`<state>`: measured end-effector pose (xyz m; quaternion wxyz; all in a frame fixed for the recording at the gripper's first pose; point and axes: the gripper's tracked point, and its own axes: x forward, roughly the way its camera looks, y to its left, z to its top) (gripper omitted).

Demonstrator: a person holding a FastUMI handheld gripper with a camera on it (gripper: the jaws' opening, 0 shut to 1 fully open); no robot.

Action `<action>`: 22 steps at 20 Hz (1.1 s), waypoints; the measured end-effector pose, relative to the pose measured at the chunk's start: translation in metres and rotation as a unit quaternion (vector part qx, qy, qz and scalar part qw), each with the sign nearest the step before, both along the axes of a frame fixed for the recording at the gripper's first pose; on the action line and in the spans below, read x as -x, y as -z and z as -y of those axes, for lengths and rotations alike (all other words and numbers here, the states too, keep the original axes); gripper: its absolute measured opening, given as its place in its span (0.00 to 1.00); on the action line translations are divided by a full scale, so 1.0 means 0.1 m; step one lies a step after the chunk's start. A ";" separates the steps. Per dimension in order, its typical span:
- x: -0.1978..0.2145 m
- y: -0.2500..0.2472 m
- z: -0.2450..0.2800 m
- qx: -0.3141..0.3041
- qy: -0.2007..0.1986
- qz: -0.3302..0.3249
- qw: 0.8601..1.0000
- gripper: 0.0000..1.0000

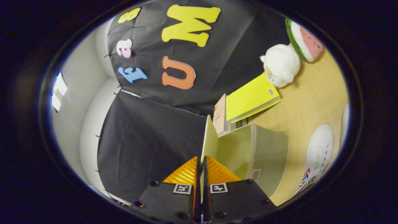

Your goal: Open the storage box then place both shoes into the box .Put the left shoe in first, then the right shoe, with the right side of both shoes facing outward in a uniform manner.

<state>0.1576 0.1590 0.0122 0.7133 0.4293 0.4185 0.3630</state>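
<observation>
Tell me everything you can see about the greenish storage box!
The storage box is pale green and looks like fabric-covered board, with a small tag low on one side. It stands on the wooden table, beside a white shoe and in front of stacked books. Its thin lid flap is lifted edge-on, and the hand-held gripper has both fingers closed on that flap.

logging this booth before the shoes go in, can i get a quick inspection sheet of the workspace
surface: light wooden table, rolled sideways in the gripper view
job's things: storage box, its lid lifted edge-on; white shoe beside the box, second shoe beyond it
clutter: yellow book leaning on cardboard carton; white plush toy; watermelon plush
grippers: gripper shut on the lid, both fingers pressing it
cables: nothing seen
surroundings: black cloth wall, white wall
</observation>
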 end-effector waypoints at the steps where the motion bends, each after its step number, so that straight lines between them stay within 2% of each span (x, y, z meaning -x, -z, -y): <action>1: -0.01 -0.08 -0.09 -0.003 -0.003 0.003 1.000 0.08; 7: -0.01 -0.42 -0.82 -0.001 -0.025 0.011 1.000 0.09; 13: 0.04 -0.56 -1.78 0.011 -0.061 0.017 0.998 0.11; 15: 0.03 -0.53 -2.08 0.020 -0.070 0.018 0.997 0.14; 16: 0.06 -0.50 -2.21 0.030 -0.075 0.017 0.997 0.19; 19: 0.03 -0.35 -2.31 0.081 -0.060 0.027 0.995 0.67; 21: 0.07 -0.28 -2.31 0.100 -0.064 0.034 0.992 0.98; 22: 0.09 -0.24 -2.26 0.108 -0.062 0.032 0.992 0.99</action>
